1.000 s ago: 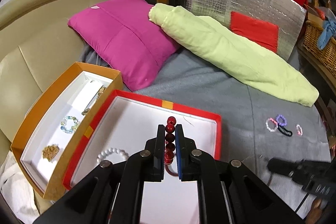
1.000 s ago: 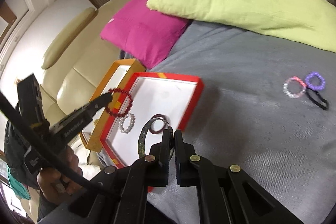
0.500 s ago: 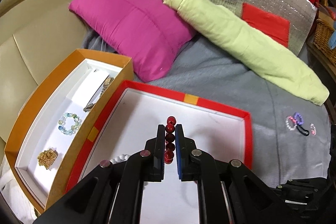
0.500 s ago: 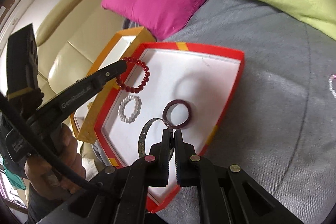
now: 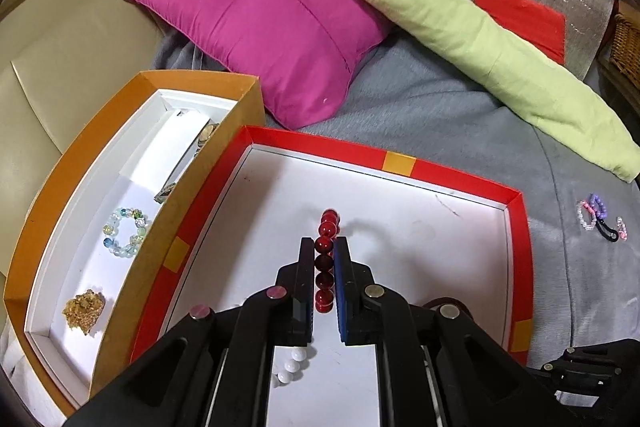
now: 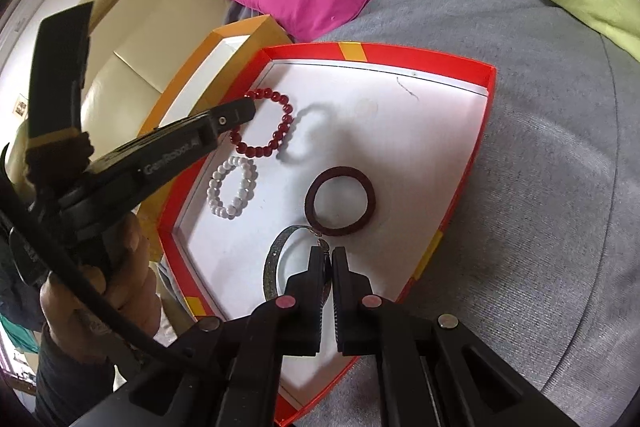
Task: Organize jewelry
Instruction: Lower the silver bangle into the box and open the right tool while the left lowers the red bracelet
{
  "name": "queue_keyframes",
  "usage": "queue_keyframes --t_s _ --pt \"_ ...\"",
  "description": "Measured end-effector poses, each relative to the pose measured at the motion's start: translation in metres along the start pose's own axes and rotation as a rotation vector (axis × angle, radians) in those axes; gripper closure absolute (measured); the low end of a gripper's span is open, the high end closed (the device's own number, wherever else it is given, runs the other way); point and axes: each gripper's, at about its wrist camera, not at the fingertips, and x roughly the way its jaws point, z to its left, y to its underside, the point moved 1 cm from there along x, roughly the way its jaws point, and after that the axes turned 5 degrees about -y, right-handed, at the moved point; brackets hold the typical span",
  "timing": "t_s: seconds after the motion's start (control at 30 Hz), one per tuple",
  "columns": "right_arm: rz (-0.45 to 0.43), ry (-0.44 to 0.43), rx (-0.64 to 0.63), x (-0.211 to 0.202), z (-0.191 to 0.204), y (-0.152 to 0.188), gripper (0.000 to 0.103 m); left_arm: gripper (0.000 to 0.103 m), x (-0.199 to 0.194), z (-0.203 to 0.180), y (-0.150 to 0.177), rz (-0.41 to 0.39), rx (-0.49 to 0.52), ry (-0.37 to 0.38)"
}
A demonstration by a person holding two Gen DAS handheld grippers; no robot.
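- Because both bracelets hang over the white floor of the shallow red cardboard box (image 6: 472, 131), I take it that the person means to lay them inside with the pieces already there.
- Seen from the right wrist, the left claw (image 6: 244, 111) sits at centre left, pressed together on one side of the round red glass-bead bracelet (image 6: 280, 131), so the loop dangles free over the upper left part of the box. Its shadow falls a little apart from it, which suggests it is not resting on the floor yet.
- From the left wrist view that same bracelet (image 5: 325, 259) shows edge-on, a column of beads pinched between the pads.
- At lower centre the right claw (image 6: 331, 255) is shut tight on the thin dark glittery bangle (image 6: 274, 259), gripping near its small clasp so the hoop hangs to the left, low over the near corner of the box.
- Already lying flat in the box are a white pearl-bead bracelet (image 6: 232, 193) and a wide maroon bangle (image 6: 340, 201); the held pieces sit over the bare patches beside them, likely to keep everything untangled.
- An orange cardboard box (image 5: 132, 95) touches the red one on the left, holding a pale multicoloured bead bracelet (image 5: 125, 233) and a gold cluster piece (image 5: 83, 310).
- Small pink and purple bead loops (image 5: 598, 217) wait on the grey bed cover (image 5: 440, 115), well apart at the right edge.
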Motion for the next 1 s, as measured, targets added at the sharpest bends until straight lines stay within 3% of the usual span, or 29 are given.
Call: queue_keyframes --t_s 1.0 --pt "0.030 0.031 -0.005 0.014 0.003 -0.006 0.095 0.093 0.015 0.012 0.004 0.069 -0.029 -0.015"
